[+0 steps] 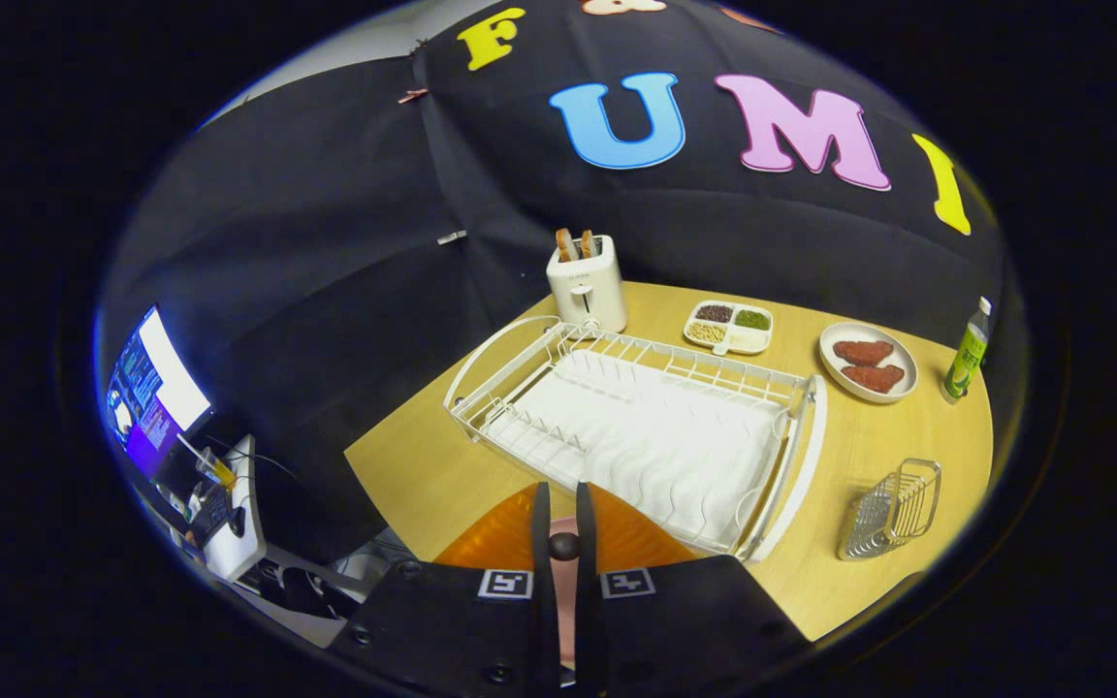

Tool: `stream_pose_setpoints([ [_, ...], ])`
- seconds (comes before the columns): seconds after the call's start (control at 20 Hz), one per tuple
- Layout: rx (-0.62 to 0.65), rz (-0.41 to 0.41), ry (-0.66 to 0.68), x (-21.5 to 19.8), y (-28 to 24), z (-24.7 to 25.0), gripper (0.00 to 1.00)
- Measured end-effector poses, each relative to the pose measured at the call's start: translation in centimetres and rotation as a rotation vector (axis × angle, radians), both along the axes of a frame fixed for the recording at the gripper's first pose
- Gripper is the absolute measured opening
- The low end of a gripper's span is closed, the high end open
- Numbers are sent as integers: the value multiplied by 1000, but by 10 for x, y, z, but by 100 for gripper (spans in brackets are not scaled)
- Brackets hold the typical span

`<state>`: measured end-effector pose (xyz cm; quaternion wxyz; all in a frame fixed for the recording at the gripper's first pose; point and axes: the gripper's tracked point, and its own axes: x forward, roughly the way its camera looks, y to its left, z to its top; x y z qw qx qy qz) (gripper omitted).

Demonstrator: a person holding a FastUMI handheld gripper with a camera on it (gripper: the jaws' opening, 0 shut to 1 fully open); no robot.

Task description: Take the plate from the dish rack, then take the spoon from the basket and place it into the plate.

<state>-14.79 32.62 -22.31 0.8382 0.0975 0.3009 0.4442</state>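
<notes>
My gripper [564, 504] hangs over an orange ribbed plate [497, 543], which lies on the wooden table against the near side of the white dish rack [651, 441]. The fingers [541, 523] stand almost together, pressing on a thin pink spoon [564, 582] with a small dark knob showing between them. The spoon is above the middle of the plate, and most of it is hidden by the fingers. The rack holds no dishes. The wire basket [893, 509] stands to the right of the rack, with nothing visible inside.
Behind the rack stand a white toaster [586, 286] with bread, a divided dish of beans [728, 327], a plate with two pieces of meat [867, 364] and a green bottle [968, 354]. A monitor and desk [156, 388] lie off the table's left edge.
</notes>
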Motion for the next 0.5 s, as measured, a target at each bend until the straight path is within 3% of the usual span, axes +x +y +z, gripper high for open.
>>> stream_pose_setpoints([
  [0.5, -40, 101, 63, -55, -25, -68, 11],
])
